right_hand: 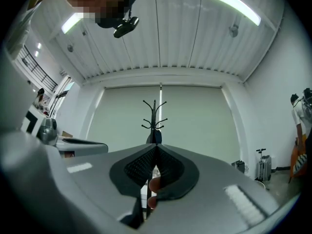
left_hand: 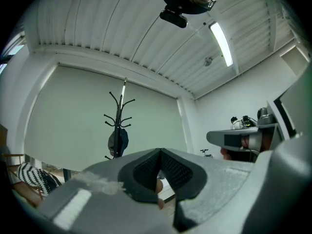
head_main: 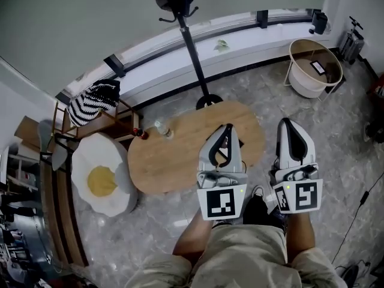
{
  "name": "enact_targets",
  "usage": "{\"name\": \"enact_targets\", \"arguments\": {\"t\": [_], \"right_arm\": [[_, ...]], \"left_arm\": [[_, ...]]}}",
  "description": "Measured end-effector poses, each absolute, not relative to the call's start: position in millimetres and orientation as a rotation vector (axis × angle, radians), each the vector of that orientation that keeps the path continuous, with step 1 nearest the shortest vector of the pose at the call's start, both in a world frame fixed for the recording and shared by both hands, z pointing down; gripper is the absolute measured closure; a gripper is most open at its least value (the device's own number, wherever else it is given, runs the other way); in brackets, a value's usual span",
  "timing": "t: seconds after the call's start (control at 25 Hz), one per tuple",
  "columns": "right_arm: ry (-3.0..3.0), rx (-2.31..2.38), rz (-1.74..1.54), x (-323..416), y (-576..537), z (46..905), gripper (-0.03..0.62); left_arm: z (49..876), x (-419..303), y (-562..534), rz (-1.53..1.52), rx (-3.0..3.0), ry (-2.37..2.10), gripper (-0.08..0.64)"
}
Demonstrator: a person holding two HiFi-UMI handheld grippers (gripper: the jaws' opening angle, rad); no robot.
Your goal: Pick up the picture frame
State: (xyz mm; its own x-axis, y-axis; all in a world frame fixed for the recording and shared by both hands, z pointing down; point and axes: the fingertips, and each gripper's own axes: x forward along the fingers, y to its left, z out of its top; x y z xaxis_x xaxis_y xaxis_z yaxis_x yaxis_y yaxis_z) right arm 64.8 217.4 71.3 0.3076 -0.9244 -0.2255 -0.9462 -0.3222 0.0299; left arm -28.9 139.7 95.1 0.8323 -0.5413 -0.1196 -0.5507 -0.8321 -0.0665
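Nearest us, we hold the left claw (head_main: 226, 126) over the near edge of the oval wooden bench (head_main: 174, 161), and the right claw (head_main: 284, 122) just beside it over the floor. Both have their jaws pressed together on nothing. Farther off to the right, a round basket (head_main: 305, 86) holds what we take for the picture frame (head_main: 318, 66), a small dark-rimmed rectangle, well apart from both claws. A coat stand (head_main: 191, 50) rises behind the bench.

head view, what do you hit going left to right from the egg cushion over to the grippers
egg-shaped cushion -> small clear bottle -> left gripper -> right gripper
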Motion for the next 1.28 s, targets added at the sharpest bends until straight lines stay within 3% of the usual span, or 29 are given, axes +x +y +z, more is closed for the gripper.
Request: {"name": "enact_targets", "arguments": {"t": [0.6,1.28], "right_arm": [[1.924,-2.267,0.192,198,171,90,0.591],[2.179,-2.116,0.2,152,42,111,0.591]], "left_arm": [[103,89,110,0.027,-2.795,1.102,0.555],[134,36,1,0.015,-2.744,1.39,0.555]]}}
